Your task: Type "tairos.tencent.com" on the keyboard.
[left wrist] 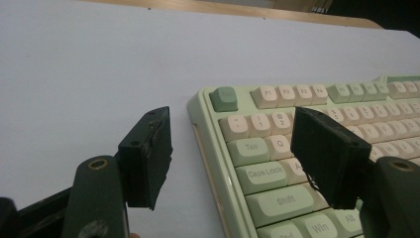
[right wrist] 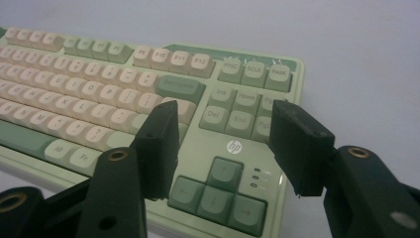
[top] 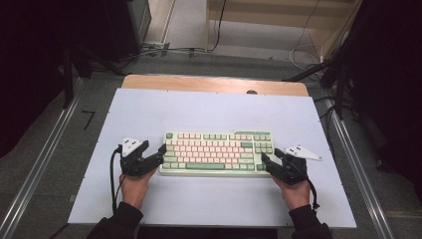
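A pale green keyboard (top: 219, 152) with cream and green keys lies flat on the white table top (top: 214, 109). My left gripper (top: 154, 149) is open at its left end; in the left gripper view the keyboard's left edge (left wrist: 218, 163) runs between the jaws, one jaw over the bare table, the other over the letter keys. My right gripper (top: 271, 158) is open at the front right corner. In the right gripper view its jaws straddle the arrow keys (right wrist: 218, 191) and the logo. Neither gripper (left wrist: 233, 148) (right wrist: 225, 144) holds anything.
A wooden strip (top: 214, 83) borders the table's far edge. Metal rails (top: 45, 159) run along both sides on the grey floor. Cables (top: 164, 50) and dark stands sit beyond the table. A hand and dark sleeve hold each gripper from the near edge.
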Motion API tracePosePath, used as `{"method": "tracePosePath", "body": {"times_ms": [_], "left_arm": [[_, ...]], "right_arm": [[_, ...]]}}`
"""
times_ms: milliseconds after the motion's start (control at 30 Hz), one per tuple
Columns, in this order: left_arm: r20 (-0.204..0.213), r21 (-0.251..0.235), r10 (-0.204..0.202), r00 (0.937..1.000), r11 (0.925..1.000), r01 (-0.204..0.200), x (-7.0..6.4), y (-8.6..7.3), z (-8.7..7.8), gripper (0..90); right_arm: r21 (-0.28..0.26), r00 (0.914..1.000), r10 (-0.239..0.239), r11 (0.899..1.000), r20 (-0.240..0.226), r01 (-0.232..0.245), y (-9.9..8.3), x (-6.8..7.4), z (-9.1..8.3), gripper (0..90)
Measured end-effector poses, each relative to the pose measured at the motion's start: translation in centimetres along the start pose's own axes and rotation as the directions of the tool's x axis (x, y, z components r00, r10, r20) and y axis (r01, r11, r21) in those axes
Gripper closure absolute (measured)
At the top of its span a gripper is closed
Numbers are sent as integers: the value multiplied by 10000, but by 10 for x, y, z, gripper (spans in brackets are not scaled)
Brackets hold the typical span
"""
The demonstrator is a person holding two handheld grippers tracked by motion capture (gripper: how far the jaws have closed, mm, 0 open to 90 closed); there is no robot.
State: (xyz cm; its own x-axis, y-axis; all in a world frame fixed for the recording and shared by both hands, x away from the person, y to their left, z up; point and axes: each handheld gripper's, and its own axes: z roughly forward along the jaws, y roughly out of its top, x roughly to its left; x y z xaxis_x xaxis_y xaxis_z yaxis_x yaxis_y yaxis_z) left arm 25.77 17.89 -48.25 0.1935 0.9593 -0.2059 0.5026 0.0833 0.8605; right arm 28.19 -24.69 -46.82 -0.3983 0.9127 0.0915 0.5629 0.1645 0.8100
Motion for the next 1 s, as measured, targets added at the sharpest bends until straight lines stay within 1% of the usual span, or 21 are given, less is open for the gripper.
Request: {"method": "tracePosePath", "body": {"times_ms": [67,233,267,300,367,433,500,600,667,700,767,800,833,867,900,933,967,1000], "left_arm": [[-42,68,95,9999,9999,-95,-3,1,3,326],[21,67,373,9993,9993,-373,-11,3,8,326],[30,60,438,9990,9990,-438,-13,3,8,326],[49,37,485,9988,9988,-485,-14,3,9,347],[107,34,609,9981,9981,-609,-18,5,11,357],[59,41,767,9970,9970,-767,-21,6,12,358],[215,114,754,9969,9971,-756,-24,8,14,388],[376,173,860,9956,9961,-866,-27,9,16,434],[608,243,881,9943,9957,-897,-29,10,18,480],[645,251,925,9936,9952,-943,-30,10,19,514],[735,175,1032,9919,9943,-1048,-32,11,20,632],[800,152,1100,9907,9936,-1115,-34,11,21,673],[891,169,1159,9893,9929,-1178,-36,12,21,742],[1010,195,1255,9869,9916,-1281,-37,12,23,742],[1118,234,1315,9850,9906,-1349,-39,12,24,764],[1217,277,1343,9834,9900,-1386,-41,12,25,814],[1306,313,1390,9816,9890,-1443,-42,12,27,814],[1364,341,1454,9799,9879,-1514,-43,12,28,859]], "right_arm": [[12,10000,-3,10000,-57,3,0,1,1,450],[55,9998,32,10000,-206,-31,3,5,4,452],[45,9997,-1,10000,-241,2,3,6,4,462],[45,9995,-44,10000,-297,46,4,8,6,489],[37,9992,-114,9999,-387,116,5,11,7,501],[45,9988,-159,9999,-458,161,6,12,8,504],[105,9978,-286,9995,-600,293,7,15,9,532],[156,9958,-338,9993,-849,352,9,19,11,597],[168,9943,-372,9991,-1002,390,10,20,13,640],[157,9938,-370,9991,-1047,389,11,21,13,669],[163,9926,-365,9991,-1160,386,12,22,14,715],[192,9923,-380,9990,-1179,405,13,22,14,739],[166,9917,-445,9988,-1204,468,13,23,15,786],[166,9917,-445,9988,-1204,468,13,23,15,786],[177,9916,-455,9987,-1210,480,14,24,16,806],[187,9912,-477,9986,-1235,504,14,25,17,846],[187,9912,-477,9986,-1235,504,14,25,17,846],[181,9907,-561,9981,-1239,588,14,26,17,871]]}}
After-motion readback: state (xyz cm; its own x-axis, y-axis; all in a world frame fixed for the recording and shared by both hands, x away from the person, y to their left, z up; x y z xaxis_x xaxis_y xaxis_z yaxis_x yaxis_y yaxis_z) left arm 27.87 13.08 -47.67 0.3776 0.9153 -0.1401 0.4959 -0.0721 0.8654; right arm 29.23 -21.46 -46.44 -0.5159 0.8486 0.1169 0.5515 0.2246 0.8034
